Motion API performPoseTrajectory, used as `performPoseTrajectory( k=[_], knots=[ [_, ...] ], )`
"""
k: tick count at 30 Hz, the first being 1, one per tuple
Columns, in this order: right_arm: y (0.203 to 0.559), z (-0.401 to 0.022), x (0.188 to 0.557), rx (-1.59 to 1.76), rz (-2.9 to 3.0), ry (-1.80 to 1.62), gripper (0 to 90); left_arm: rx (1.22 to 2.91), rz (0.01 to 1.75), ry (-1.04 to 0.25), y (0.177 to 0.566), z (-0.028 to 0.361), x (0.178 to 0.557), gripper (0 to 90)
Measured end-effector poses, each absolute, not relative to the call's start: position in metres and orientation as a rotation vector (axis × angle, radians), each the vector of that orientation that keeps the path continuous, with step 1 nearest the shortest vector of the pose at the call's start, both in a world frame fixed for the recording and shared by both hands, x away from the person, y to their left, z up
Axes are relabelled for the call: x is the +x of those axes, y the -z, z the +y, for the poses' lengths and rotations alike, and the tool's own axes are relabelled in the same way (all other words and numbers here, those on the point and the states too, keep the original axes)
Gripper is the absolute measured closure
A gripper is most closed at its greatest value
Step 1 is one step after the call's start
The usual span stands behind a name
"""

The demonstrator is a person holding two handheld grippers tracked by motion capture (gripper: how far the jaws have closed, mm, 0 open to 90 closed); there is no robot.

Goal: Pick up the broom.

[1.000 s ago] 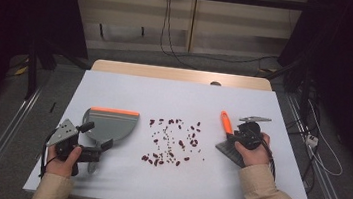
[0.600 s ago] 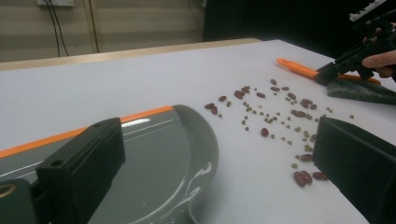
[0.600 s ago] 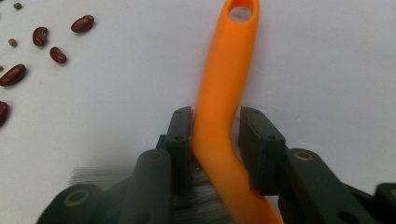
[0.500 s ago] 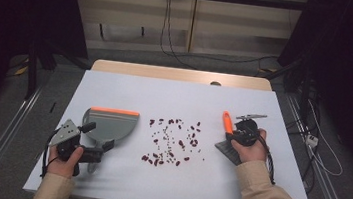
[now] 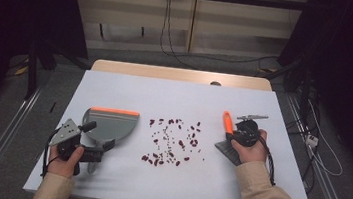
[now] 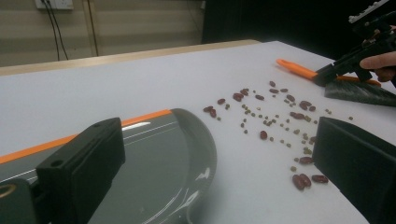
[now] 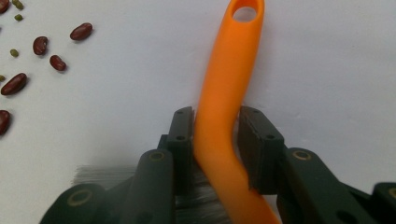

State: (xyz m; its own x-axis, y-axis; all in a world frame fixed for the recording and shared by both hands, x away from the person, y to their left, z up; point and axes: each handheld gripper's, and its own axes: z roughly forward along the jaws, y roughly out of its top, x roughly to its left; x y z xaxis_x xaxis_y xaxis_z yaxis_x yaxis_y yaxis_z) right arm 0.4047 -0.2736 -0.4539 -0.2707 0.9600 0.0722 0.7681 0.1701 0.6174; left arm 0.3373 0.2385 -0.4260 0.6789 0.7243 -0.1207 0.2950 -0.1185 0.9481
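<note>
On the white table [image 5: 104,187] the person's right gripper [image 5: 237,137] lies low over a small brush [image 5: 226,135], with its two black jaws closed on the brush's orange handle [image 7: 224,102]. In the right gripper view the jaws press the handle from both sides, having just drawn in the last bit around it, and the grey bristles [image 7: 100,173] splay on the table beneath the jaws. The brush lies at the right of the table, its handle pointing toward the far edge (the hole in the handle's end shows clearly).

The left gripper [image 5: 93,143] rests at the near left, over the near edge of a grey dustpan [image 5: 111,126] with an orange strip along its far edge. Its jaws stand wide apart with nothing pinched between them; in the left gripper view one jaw hangs over the pan's bowl and the other over bare table near the beans.

Between dustpan and brush lies a loose scatter of dark red beans [image 5: 172,142] and a few small green ones, well spread across the middle of the table.
</note>
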Motion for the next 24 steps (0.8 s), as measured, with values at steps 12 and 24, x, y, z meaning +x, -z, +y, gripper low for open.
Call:
performPoseTrajectory(
  k=[12,24],
  knots=[
    [0.4535,-0.2743,0.4034,1.644,2.105,-0.813,68.0,1.696,0.829,-0.463,0.4231,0.2403,0.3356,2.3],
    [0.4506,-0.2777,0.4034,1.648,2.095,-0.856,69.0,1.691,0.833,-0.462,0.4234,0.2410,0.3353,2.4]
  ],
)
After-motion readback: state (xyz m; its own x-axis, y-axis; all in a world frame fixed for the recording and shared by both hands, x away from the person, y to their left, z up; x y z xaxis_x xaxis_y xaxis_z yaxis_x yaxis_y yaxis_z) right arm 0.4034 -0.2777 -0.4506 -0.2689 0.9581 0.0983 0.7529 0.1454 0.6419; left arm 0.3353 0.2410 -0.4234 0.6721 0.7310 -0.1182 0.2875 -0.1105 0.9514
